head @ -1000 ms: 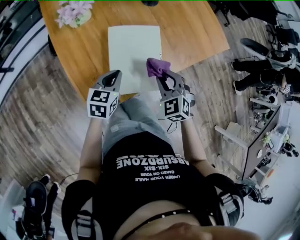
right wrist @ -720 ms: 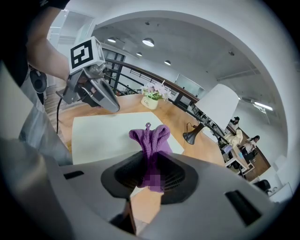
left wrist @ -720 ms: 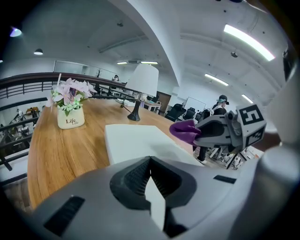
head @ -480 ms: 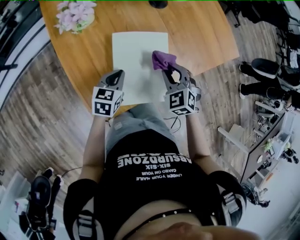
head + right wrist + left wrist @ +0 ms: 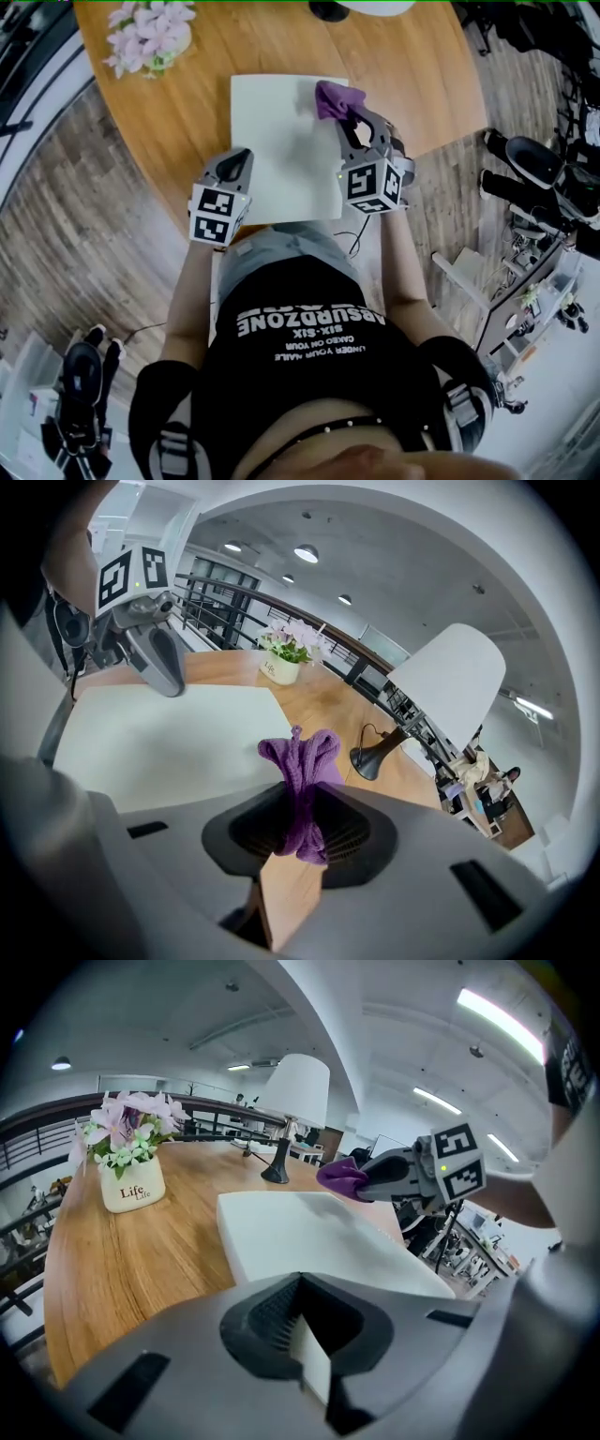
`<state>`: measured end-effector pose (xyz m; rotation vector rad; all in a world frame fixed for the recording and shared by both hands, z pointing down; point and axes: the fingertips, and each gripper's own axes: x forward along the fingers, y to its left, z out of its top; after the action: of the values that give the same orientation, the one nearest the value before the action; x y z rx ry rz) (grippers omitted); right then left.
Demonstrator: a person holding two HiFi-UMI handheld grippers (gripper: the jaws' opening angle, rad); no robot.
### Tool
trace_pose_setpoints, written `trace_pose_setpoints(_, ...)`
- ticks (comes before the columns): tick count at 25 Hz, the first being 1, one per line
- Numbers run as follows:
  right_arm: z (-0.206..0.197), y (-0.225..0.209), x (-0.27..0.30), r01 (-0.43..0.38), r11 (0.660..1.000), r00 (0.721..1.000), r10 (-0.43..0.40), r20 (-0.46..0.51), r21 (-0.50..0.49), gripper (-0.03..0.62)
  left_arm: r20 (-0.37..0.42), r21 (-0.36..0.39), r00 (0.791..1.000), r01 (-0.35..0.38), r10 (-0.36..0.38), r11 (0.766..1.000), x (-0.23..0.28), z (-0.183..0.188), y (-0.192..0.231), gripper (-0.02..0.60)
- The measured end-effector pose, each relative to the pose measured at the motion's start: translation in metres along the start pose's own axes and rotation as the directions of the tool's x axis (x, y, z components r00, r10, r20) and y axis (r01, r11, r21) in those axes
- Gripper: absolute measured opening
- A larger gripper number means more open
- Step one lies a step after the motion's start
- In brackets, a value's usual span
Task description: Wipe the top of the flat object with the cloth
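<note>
A flat white slab (image 5: 277,141) lies on the round wooden table (image 5: 187,103). My right gripper (image 5: 345,111) is shut on a bunched purple cloth (image 5: 337,97) and holds it over the slab's far right corner. Whether the cloth touches the surface I cannot tell. In the right gripper view the cloth (image 5: 302,771) sticks out between the jaws, with the slab (image 5: 159,738) to the left. My left gripper (image 5: 240,157) is shut on nothing and hovers at the slab's near left edge. From the left gripper view, slab (image 5: 309,1237), cloth (image 5: 342,1176) and right gripper (image 5: 330,1177) all show.
A white pot of pink flowers (image 5: 150,33) stands at the table's far left. A lamp with a white shade (image 5: 292,1101) and dark base (image 5: 328,9) stands past the slab's far edge. Beyond the table's right edge, chairs and gear (image 5: 544,169) stand on the wood-plank floor.
My right gripper has carried the cloth along the slab's right side, away from me, to its far right corner. The left gripper has stayed at the near left edge.
</note>
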<state>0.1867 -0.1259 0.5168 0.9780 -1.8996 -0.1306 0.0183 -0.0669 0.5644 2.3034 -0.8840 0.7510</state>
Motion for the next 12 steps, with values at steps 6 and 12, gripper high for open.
trace_pose_setpoints(6,0.001,-0.012,0.025,-0.024,0.999,0.999,0.024,-0.024,-0.033,0.103,-0.008,-0.032,1.000,-0.003,0.002,0.999,0.002,0.002,0.003,0.017)
trace_pose_setpoints(12,-0.003,-0.011,0.042,-0.059,0.994,0.996,0.053,-0.068,-0.089,0.103,-0.013,-0.107,0.999,0.033,-0.035,0.994,0.003,-0.001,0.009,0.017)
